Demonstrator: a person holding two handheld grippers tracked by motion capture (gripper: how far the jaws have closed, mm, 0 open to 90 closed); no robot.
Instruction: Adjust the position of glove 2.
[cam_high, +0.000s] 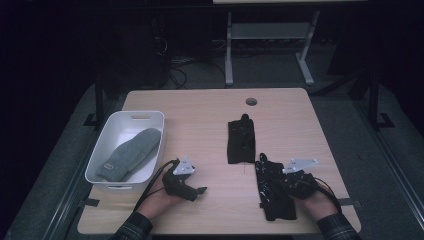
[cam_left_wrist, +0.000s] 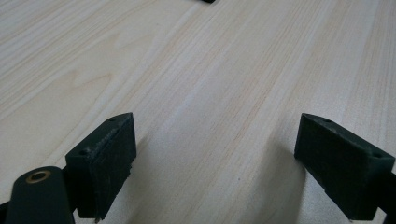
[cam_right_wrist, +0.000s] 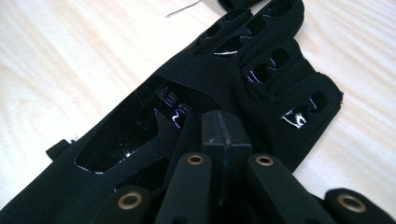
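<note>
- Presently, I hold the right gripper (cam_high: 289, 176) over the near black glove (cam_high: 272, 192), which lies flat on the table (cam_high: 200, 107) at the front right; in the right gripper view its jaws are pressed together, pad against pad, just above the back of the glove (cam_right_wrist: 140, 135).
- No fabric can be seen between the closed pads, so I judge that nothing is pinched; whether the tips touch the cloth I cannot tell.
- I rest the left gripper (cam_high: 199, 190) low on the bare wood at the front left, jaws spread wide with nothing between the pads (cam_left_wrist: 112, 161); it is parked well apart from the glove, probably to stay out of the way.
- A second black glove (cam_high: 242, 141) lies farther back near the table's middle, its cuff end near the fingertips of the near one; whether they touch is unclear.
- At the left edge stands a white bin (cam_high: 102, 142) holding one grey mitten (cam_high: 130, 154), laid slantwise along the floor.
- Judging by that mitten, the black gloves are likely bound for the bin too.
</note>
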